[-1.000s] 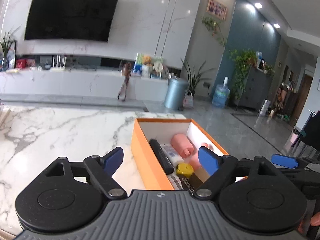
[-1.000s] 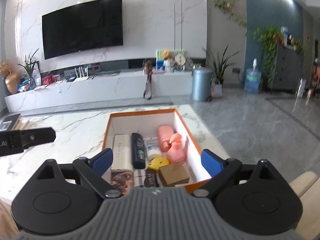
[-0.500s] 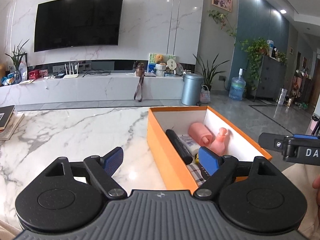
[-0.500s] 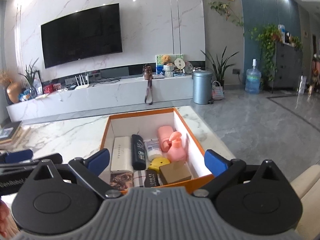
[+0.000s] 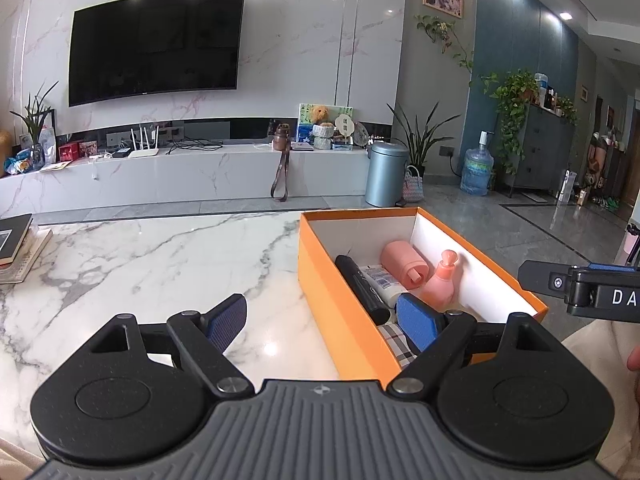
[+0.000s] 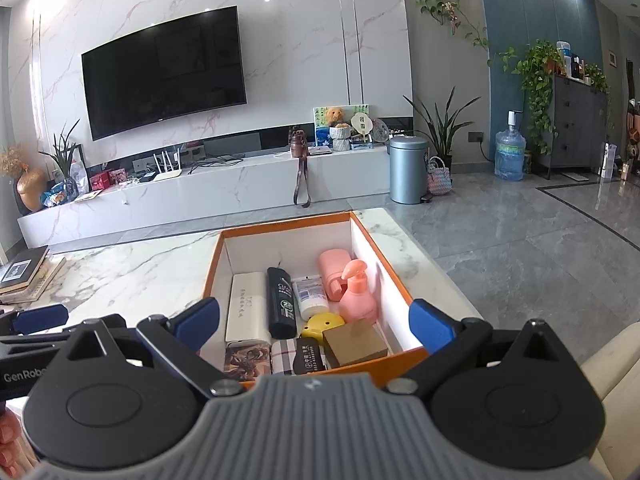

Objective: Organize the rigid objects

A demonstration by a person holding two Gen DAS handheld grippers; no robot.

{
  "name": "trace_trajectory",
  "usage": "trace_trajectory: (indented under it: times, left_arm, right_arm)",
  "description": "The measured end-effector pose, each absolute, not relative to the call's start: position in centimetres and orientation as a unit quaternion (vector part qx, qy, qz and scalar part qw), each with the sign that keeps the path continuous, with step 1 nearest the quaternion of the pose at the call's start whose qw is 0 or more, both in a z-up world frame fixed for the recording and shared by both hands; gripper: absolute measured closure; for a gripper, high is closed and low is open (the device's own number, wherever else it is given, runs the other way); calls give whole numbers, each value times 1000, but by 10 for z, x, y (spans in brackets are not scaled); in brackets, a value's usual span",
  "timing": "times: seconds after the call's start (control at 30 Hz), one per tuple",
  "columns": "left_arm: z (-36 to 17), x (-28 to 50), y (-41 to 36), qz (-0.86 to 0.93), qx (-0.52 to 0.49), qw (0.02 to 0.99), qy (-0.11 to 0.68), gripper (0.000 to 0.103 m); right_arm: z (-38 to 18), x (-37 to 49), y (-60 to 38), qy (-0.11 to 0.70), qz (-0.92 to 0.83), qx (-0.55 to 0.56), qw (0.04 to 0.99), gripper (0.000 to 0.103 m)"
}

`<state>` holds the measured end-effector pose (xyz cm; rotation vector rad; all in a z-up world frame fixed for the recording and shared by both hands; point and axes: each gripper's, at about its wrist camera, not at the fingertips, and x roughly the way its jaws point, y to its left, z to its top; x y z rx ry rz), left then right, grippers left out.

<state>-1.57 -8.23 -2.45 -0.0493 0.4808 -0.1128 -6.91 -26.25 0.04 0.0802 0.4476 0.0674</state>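
Note:
An orange box [image 6: 304, 221] with white inner walls sits on the marble table [image 6: 132, 272]. It holds several items: a white box [image 6: 246, 304], a black tube [image 6: 282, 300], a white tube [image 6: 310, 294], a pink case [image 6: 334, 272], a pink pump bottle [image 6: 356, 294], a yellow piece [image 6: 322, 322] and a brown block [image 6: 354, 342]. My right gripper [image 6: 316, 320] is open and empty over the box's near end. My left gripper [image 5: 324, 320] is open and empty, straddling the box's left wall [image 5: 332, 300]. The right gripper's side shows in the left wrist view [image 5: 588, 288].
A stack of books [image 6: 28, 276] lies at the table's left edge. The table's right edge drops to a grey floor [image 6: 520, 256]. A beige chair [image 6: 616, 360] is at the near right. A TV wall and a low cabinet stand far behind.
Both grippers have drawn back and risen a little from the box, and the left view has swung so the box sits further right. Both stay open and empty.

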Motion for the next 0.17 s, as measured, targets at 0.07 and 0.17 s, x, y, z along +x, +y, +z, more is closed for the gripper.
trace_trajectory:
  times: [0.07,0.17]
  left_arm:
    - [-24,-16,-81,-55,-26,969,240,4]
    - [-24,-16,-81,-55,-27,969,241,4]
  right_arm:
    - [0,-69,-263,222,34,40,974,3]
    - [1,-69,-263,222,34,41,974,3]
